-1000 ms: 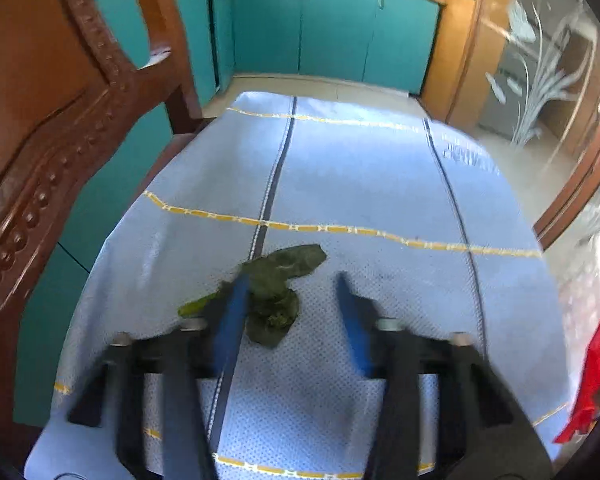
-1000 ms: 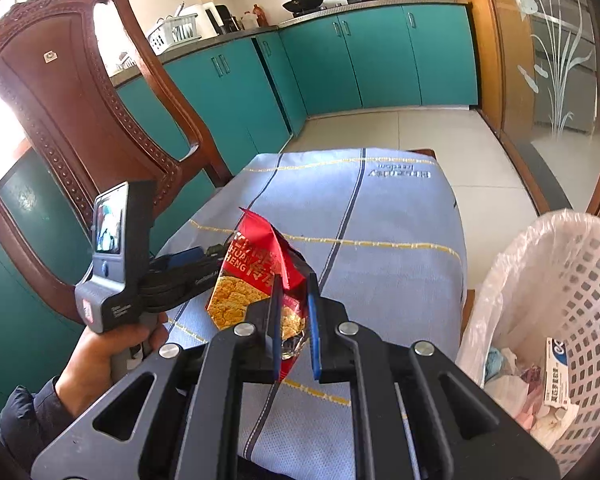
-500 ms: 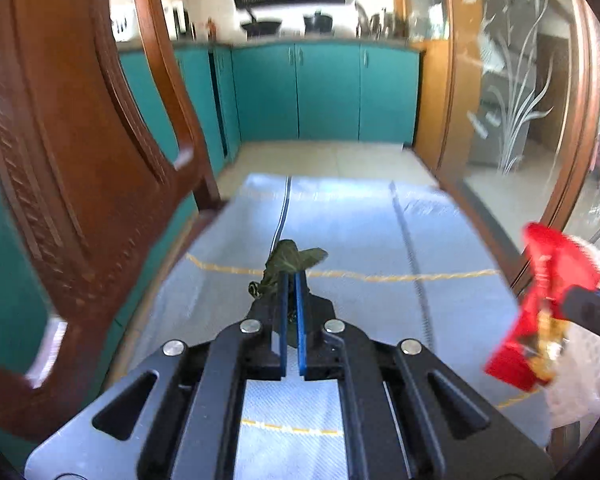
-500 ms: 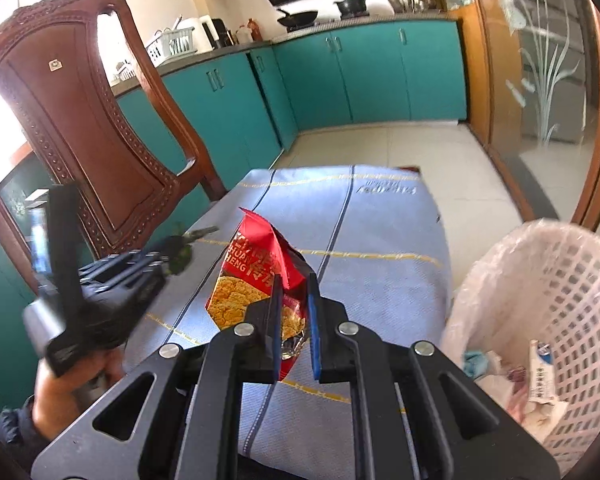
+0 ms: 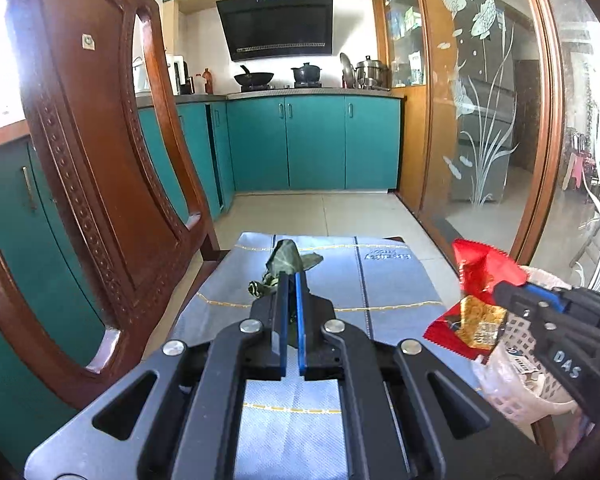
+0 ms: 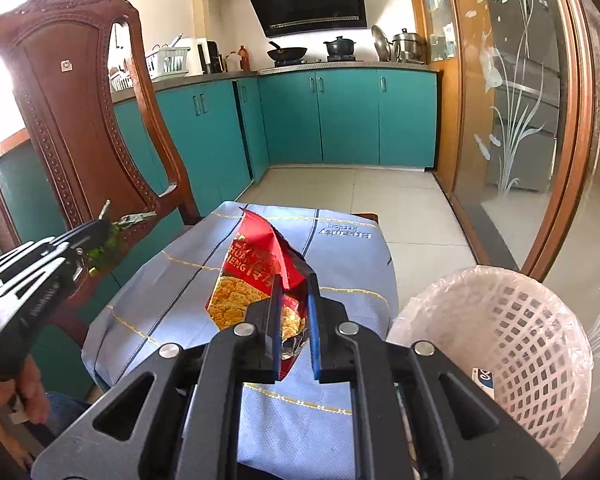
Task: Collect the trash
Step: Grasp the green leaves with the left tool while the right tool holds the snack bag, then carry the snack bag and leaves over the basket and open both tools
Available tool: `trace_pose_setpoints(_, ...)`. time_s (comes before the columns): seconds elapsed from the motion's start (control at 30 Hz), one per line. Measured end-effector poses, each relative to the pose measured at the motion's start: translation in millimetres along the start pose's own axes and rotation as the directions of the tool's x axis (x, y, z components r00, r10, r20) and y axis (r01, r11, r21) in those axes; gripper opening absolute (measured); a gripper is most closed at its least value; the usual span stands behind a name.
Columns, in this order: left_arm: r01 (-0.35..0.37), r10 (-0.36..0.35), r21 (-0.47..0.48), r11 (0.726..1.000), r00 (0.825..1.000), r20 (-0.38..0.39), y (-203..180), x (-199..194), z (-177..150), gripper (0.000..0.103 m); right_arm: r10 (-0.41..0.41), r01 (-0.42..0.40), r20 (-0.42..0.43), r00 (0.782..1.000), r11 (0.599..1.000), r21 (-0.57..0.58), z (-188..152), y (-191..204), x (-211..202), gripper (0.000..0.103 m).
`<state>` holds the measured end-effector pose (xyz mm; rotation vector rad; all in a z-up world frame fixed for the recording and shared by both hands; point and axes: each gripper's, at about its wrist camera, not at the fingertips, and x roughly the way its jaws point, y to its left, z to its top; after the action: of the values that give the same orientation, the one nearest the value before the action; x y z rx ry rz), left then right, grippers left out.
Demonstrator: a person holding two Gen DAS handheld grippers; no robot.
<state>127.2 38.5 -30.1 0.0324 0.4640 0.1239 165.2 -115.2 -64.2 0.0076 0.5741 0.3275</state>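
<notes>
My left gripper [image 5: 289,280] is shut on a wilted green leaf [image 5: 286,261] and holds it up above the blue-grey cloth-covered table [image 5: 396,284]. The leaf also shows in the right wrist view [image 6: 114,240], at the tips of the left gripper [image 6: 104,229]. My right gripper [image 6: 294,284] is shut on a red snack bag [image 6: 256,268], held above the table [image 6: 348,256]. In the left wrist view the bag [image 5: 478,296] hangs over the white plastic basket [image 5: 516,376]. The basket [image 6: 512,336], lined with a clear bag, stands right of the table and holds some trash.
A carved wooden chair [image 5: 88,168] stands close on the left of the table; it also shows in the right wrist view [image 6: 76,120]. Teal kitchen cabinets [image 5: 312,144] line the back. A glass sliding door [image 6: 524,120] with a wooden frame runs along the right.
My left gripper closed on the leaf on the table and lifted it clear of the cloth. My right gripper, still holding the snack bag, moved a little toward the basket.
</notes>
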Motion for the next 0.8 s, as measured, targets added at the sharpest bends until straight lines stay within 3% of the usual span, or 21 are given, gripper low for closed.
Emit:
trace_pose_setpoints(0.4,0.010,-0.011,0.024,1.000,0.998,0.059,-15.6,-32.6,7.9,0.005,-0.065,0.063,0.060,0.996,0.997,0.042,2.8,-23.9,-26.7,0.012)
trace_pose_setpoints(0.5,0.066,-0.067,0.027,0.997,0.997,0.032,-23.6,-28.7,8.7,0.004,-0.089,0.083,0.080,0.993,0.994,0.074,2.5,-40.2,-37.6,0.012)
trace_pose_setpoints(0.6,0.166,-0.166,0.022,0.986,0.986,-0.019,-38.3,-22.9,8.0,0.004,-0.116,0.105,0.086,0.990,0.988,0.114,-0.6,-62.7,-47.4,0.012)
trace_pose_setpoints(0.8,0.343,-0.341,0.018,0.939,0.937,-0.081,-79.8,-9.0,10.6,0.004,-0.223,0.206,0.079,0.972,0.961,0.187,-18.1,-115.8,-74.4,0.012)
